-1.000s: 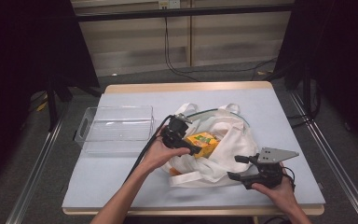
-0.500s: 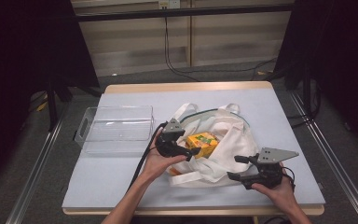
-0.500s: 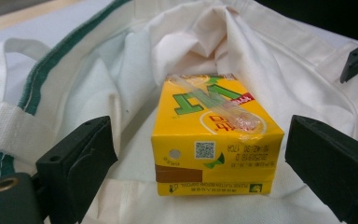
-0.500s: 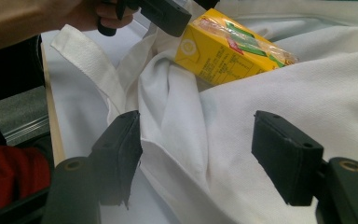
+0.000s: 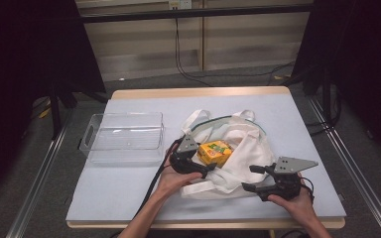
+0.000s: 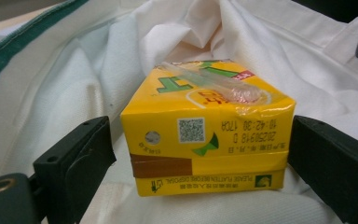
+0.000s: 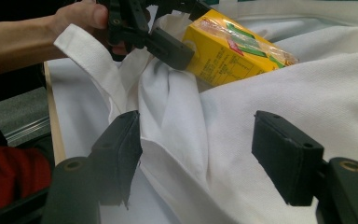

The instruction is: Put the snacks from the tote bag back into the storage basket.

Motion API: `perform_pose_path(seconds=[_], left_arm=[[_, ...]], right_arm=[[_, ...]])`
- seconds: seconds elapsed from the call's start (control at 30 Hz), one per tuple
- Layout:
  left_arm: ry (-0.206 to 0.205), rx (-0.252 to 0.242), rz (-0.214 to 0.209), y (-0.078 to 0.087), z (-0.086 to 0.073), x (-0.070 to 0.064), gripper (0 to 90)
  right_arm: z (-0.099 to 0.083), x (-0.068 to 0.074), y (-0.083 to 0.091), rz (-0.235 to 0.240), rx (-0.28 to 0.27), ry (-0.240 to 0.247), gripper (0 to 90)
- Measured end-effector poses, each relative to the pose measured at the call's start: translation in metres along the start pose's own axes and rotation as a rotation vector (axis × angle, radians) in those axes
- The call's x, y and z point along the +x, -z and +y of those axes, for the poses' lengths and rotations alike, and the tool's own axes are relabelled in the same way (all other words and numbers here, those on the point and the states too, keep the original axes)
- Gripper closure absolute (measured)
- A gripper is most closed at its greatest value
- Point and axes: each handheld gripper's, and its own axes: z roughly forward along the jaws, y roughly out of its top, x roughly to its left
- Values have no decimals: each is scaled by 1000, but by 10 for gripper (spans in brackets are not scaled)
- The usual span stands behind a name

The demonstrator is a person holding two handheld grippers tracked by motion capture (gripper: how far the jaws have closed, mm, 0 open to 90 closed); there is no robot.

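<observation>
A yellow drink carton (image 5: 215, 152) with a straw taped on top lies in the mouth of a white cloth bag (image 5: 250, 141) with green trim. My left gripper (image 5: 204, 161) stands open at the carton's near-left side. In the left gripper view the carton (image 6: 205, 135) sits between the two black jaws, one close to each end, with the gripper (image 6: 200, 144) level with its front face. My right gripper (image 5: 252, 178) is open at the bag's near-right edge. Its jaws straddle a fold of the bag (image 7: 284, 98), gripper (image 7: 196, 154) low over the cloth, carton (image 7: 223, 51) beyond.
A clear plastic tray (image 5: 124, 115) stands empty left of the bag on the pale blue table (image 5: 124, 193). The bag's handles (image 5: 194, 119) lie towards the far side. Metal rails run along both sides of the table, and black cables trail from the grippers.
My left gripper has come down and towards the near side, turning so that its jaws now flank the carton. The right gripper and the bag have stayed put.
</observation>
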Motion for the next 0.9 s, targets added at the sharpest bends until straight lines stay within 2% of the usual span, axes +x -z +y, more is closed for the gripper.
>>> perform_pose_path(seconds=[0.1,0.3,0.33,0.4,0.6,0.9], left_arm=[[18,-30,-8,1,0,0,82],[-4,-2,-3,-5,-1,-4,124],[-4,8,5,-5,1,-4,161],[12,6,-13,-3,3,-2,264],[54,24,-23,-1,7,1,273],[57,41,-26,3,9,2,274]], right_arm=[[0,0,0,-1,-1,1,330],[0,0,0,-3,-10,3,325],[0,0,0,-4,-13,3,321],[1,0,1,-13,-22,-1,297],[1,-1,3,-19,-40,-8,260],[2,0,5,-34,-54,-3,229]])
